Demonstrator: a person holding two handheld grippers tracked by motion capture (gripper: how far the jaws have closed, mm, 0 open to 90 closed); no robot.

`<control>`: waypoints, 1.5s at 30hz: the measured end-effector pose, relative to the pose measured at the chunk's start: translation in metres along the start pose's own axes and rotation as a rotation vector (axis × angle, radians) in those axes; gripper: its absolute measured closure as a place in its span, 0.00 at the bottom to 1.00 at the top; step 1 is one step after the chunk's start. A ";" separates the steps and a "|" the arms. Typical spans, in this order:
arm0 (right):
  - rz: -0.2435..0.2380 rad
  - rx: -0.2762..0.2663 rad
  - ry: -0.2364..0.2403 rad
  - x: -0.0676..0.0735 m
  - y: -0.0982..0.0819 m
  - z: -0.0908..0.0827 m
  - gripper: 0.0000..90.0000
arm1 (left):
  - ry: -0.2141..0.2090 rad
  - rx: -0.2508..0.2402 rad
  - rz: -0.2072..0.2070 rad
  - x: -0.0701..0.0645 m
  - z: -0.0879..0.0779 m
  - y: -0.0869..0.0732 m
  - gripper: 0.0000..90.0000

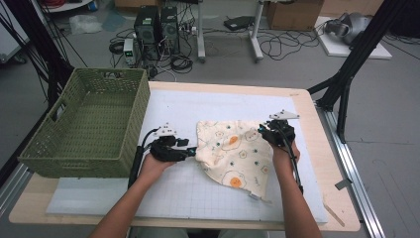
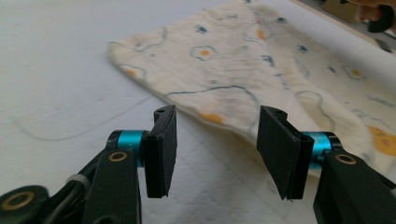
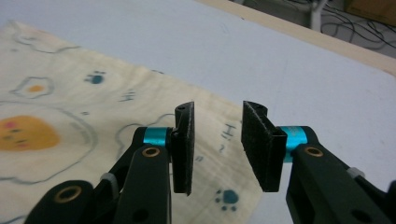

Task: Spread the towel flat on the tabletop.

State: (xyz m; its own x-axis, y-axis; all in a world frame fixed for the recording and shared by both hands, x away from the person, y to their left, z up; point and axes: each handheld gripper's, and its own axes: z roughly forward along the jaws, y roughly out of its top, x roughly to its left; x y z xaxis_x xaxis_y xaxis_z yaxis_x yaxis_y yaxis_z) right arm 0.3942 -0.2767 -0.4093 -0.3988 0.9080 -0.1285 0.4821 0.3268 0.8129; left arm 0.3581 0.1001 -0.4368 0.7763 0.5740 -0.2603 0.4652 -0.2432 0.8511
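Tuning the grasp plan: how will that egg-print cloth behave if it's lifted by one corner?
The egg-print cloth is probably floppy: it lies creased on the mat, with a wavy near edge in the left gripper view. It looks thin and light, so it would likely drape and trail. Pushed, it would probably bunch up rather than slide.

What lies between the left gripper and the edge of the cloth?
Bare white mat. In the left gripper view, the left gripper has open fingers just short of the egg-print cloth, with nothing between them.

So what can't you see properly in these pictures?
- Basket floor, high view: the near wall hides part of it.
- Cloth underside: it lies flat on the mat.
- Cloth label, high view: too small to read.
- Left gripper jaw gap, high view: too small.
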 end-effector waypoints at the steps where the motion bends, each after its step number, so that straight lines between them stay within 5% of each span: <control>1: -0.020 -0.015 0.003 0.003 -0.001 -0.005 0.72 | -0.025 0.002 0.000 -0.002 0.002 0.000 0.53; 3: -0.055 -0.014 0.021 0.008 -0.010 -0.016 0.71 | -0.057 0.009 0.006 -0.005 0.007 -0.001 0.53; 6: -0.051 -0.013 0.043 0.010 -0.017 -0.022 0.70 | -0.045 0.048 0.023 -0.008 0.018 -0.001 0.55; 9: -0.058 -0.001 0.099 0.015 -0.029 -0.030 0.67 | 0.015 0.090 0.104 -0.014 0.028 0.003 0.92; 10: -0.072 0.006 0.118 0.017 -0.033 -0.032 0.67 | 0.026 0.088 0.111 -0.014 0.031 0.005 0.95; 18: -0.137 0.097 0.304 0.037 -0.060 -0.031 0.66 | 0.102 0.012 0.053 -0.004 0.041 0.033 0.95; 22: -0.165 0.110 0.360 0.037 -0.061 -0.033 0.89 | 0.165 0.013 0.054 0.004 0.042 0.045 0.95; 24: -0.211 0.118 0.334 0.038 -0.061 -0.036 0.98 | 0.201 0.032 0.061 0.005 0.050 0.050 0.95; 27: -0.231 0.129 0.254 0.036 -0.062 -0.039 0.99 | 0.243 0.056 0.080 0.004 0.065 0.054 0.95; 31: -0.195 0.139 0.140 0.021 -0.066 -0.042 0.99 | 0.235 0.068 0.081 -0.001 0.086 0.050 0.95; 34: -0.132 0.133 0.139 0.011 -0.071 -0.044 0.97 | 0.211 0.067 0.061 -0.005 0.092 0.048 0.73; 38: -0.133 0.117 0.132 0.009 -0.072 -0.046 0.87 | 0.200 0.056 0.051 -0.004 0.082 0.048 0.49; 42: -0.119 0.080 0.141 0.008 -0.070 -0.052 0.79 | 0.190 0.002 0.006 -0.002 0.063 0.043 0.43; 45: -0.104 0.045 0.144 0.007 -0.068 -0.060 0.76 | 0.173 -0.012 0.009 -0.004 0.048 0.034 0.43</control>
State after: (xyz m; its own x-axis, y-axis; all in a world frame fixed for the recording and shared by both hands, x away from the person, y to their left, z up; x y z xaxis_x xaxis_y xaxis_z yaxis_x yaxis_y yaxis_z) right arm 0.3119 -0.3083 -0.4318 -0.5547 0.8225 -0.1255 0.4650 0.4315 0.7730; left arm 0.3916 0.0517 -0.4286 0.6953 0.6982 -0.1708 0.4526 -0.2407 0.8586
